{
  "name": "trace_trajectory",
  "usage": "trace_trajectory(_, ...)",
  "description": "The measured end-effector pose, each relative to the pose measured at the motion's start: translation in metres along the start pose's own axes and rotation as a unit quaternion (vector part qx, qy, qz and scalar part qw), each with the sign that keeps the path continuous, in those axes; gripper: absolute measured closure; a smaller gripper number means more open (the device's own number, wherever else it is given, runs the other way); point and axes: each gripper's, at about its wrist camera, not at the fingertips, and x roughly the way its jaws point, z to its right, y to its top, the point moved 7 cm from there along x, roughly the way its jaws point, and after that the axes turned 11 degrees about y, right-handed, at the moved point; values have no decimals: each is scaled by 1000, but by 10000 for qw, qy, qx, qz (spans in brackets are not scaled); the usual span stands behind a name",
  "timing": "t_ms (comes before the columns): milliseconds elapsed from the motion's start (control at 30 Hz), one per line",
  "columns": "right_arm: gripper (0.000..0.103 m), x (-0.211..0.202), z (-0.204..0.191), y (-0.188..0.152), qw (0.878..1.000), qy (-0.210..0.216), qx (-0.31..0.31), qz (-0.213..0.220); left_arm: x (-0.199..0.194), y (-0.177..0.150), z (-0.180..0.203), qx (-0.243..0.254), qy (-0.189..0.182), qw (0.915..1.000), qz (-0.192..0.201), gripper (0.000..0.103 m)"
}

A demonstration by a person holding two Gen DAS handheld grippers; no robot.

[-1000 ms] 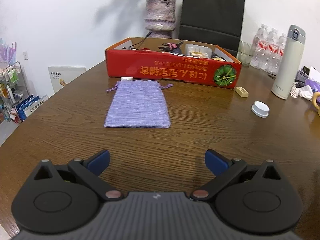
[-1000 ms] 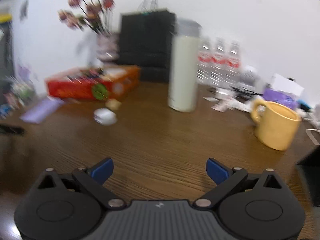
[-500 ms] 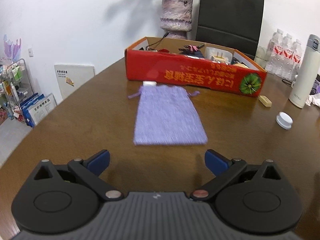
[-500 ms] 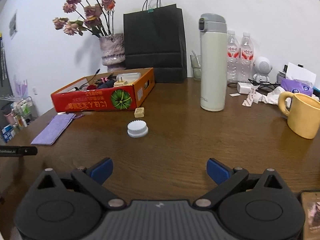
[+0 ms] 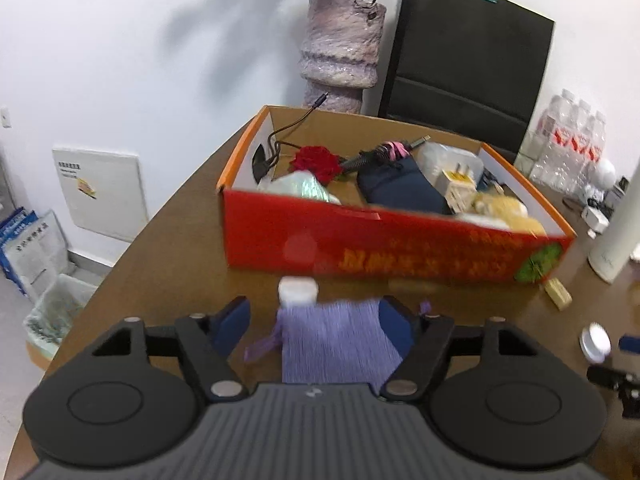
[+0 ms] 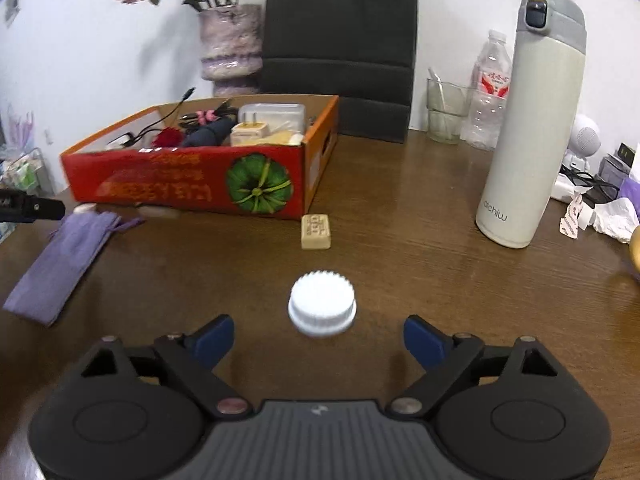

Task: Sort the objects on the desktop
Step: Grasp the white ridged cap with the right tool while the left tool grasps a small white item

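Both open tools advanced: left (image 5: 316, 320) straddles pouch (image 5: 340, 344), right (image 6: 318, 338) nears cap (image 6: 322, 308).

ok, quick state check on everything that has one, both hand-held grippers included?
left hand-held gripper: open, over the pouch's drawstring end
right hand-held gripper: open, just short of the cap
purple pouch: flat on table
white cap: on table, free
red box: open-topped, holding items
thermos: upright, lid closed
tan block: flat on table

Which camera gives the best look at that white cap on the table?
The right wrist view: the cap sits sharp and whole just ahead of the open tongs. The left wrist view catches it small and blurred at the right edge.
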Motion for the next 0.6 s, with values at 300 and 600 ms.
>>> trace_trajectory(300, 50, 16, -3, 8, 10000, -14, 29, 60, 41, 3, -1, -114, -17, 9996, -254, 76)
trace_trajectory(600, 64, -3, -28, 33, 9980, 272, -145, 559, -16, 37, -5, -366, -359, 9967, 637, 76)
